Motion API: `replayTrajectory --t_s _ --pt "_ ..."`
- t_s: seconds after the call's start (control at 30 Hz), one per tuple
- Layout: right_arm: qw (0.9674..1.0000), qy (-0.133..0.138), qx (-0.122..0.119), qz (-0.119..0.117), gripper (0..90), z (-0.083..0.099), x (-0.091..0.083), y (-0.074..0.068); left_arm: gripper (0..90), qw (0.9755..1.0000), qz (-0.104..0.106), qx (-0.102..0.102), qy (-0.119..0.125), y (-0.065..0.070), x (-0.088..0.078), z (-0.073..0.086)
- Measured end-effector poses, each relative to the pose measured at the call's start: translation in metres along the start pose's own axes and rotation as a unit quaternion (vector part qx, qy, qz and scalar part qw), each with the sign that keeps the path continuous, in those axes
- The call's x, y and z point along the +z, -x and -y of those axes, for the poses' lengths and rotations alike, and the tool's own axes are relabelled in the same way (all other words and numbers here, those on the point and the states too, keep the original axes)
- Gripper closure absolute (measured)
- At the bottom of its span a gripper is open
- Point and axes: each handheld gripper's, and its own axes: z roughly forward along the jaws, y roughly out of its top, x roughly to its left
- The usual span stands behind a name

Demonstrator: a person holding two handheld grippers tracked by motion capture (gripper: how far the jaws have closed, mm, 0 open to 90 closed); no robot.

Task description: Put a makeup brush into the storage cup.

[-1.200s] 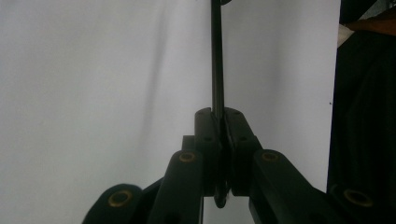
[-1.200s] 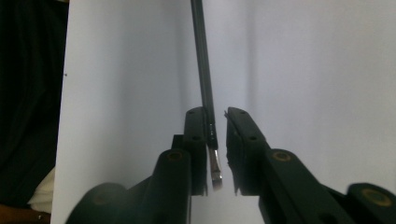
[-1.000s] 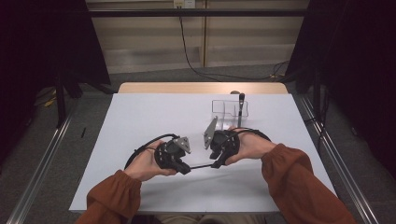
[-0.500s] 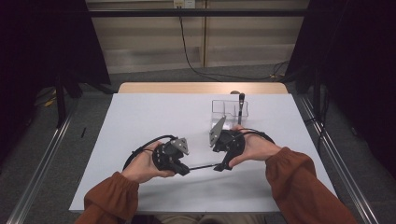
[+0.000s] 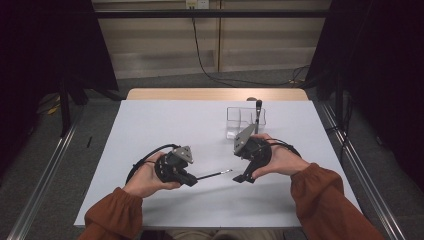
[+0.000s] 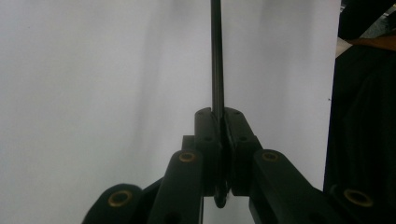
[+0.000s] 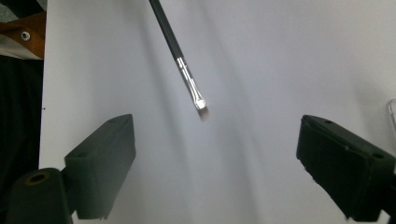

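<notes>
Left gripper (image 5: 192, 178) is clamped on the black handle of a thin brush (image 5: 214, 174), jaws pressed tight against the shaft. The brush (image 6: 217, 56) juts out level above the white table (image 5: 165, 125), metal ferrule and bristle tip pointing toward the right hand. That hold leaves the tip end free, probably for a handover or regrasp.

Right gripper (image 5: 244, 177) has just been opening; its jaws stand wide apart with nothing pressed between them, the brush tip (image 7: 201, 108) hanging ahead of the gap.

A clear organiser box (image 5: 245, 117) with another dark tool upright in it sits behind the right hand, likely the destination.
</notes>
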Motion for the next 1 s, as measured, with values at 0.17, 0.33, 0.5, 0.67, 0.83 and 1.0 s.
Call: replayTrajectory --t_s 0.17,0.33,0.5,0.67,0.83,1.0 --pt "0.9998 0.013 0.015 0.007 6.7 0.005 -0.001 0.000 85.5 0.9999 -0.003 -0.010 0.009 -0.001 -0.001 0.007" --pt "0.9988 0.033 0.031 0.015 6.5 0.012 -0.006 0.000 85.5 0.9996 -0.010 -0.017 0.020 -0.002 -0.004 0.014" --pt "0.9977 0.049 0.043 0.020 2.7 0.021 -0.009 0.000 85.5 0.9990 -0.015 -0.027 0.033 -0.002 -0.007 0.020" --pt "0.9963 0.060 0.058 0.020 3.4 0.028 -0.008 -0.003 85.5 0.9985 -0.017 -0.035 0.038 -0.002 -0.006 0.026" --pt "0.9951 0.078 0.060 0.014 3.0 0.036 -0.010 -0.006 85.5 0.9977 -0.019 -0.044 0.047 -0.002 -0.008 0.031" --pt "0.9925 0.097 0.071 0.022 3.5 0.043 -0.013 -0.008 85.5 0.9967 -0.024 -0.056 0.054 -0.005 -0.009 0.039"
